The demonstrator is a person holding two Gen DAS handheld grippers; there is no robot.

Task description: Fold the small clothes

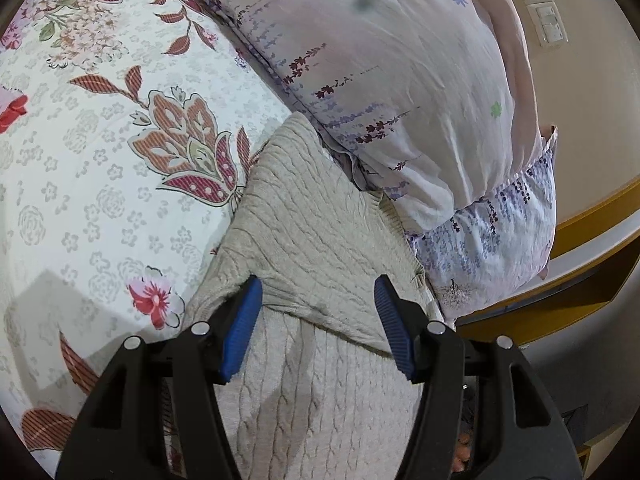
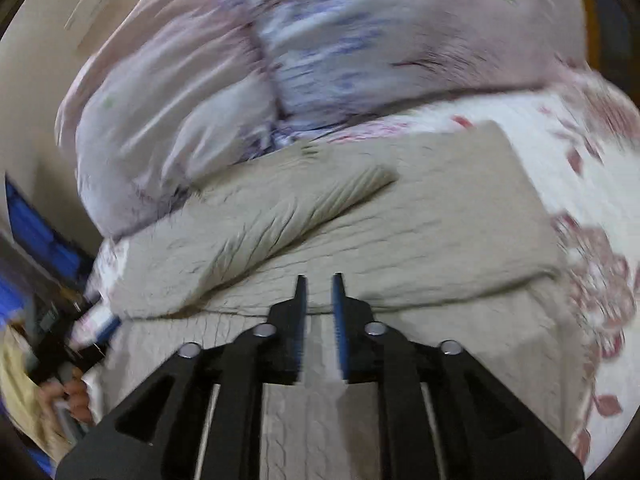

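A: Where is the sweater (image 1: 320, 240) seen?
B: Folded on the bed (image 1: 80, 184), against the duvet (image 1: 384, 64).
A: The fingers?
B: Left gripper (image 1: 318, 324) spread wide; right gripper (image 2: 320, 322) slightly parted, nothing held

Left gripper (image 1: 318, 324): two black moulded plastic arms, each with a triangular cut-out near its base. Linkage bars carry four round silver pivot pins, two per side. The fingers (image 1: 240, 328) are faced with blue ribbed pads, tapering to blunt tips.

Right gripper (image 2: 320, 312): same black frame, same triangular cut-outs, four silver pivot pins. Its fingers (image 2: 299, 320) are black on the outer face with blue ribbed pads on the inner face, seen edge-on. Thin pale strips run along the inner arms behind the jaws. This view is motion-blurred; finer markings cannot be read.
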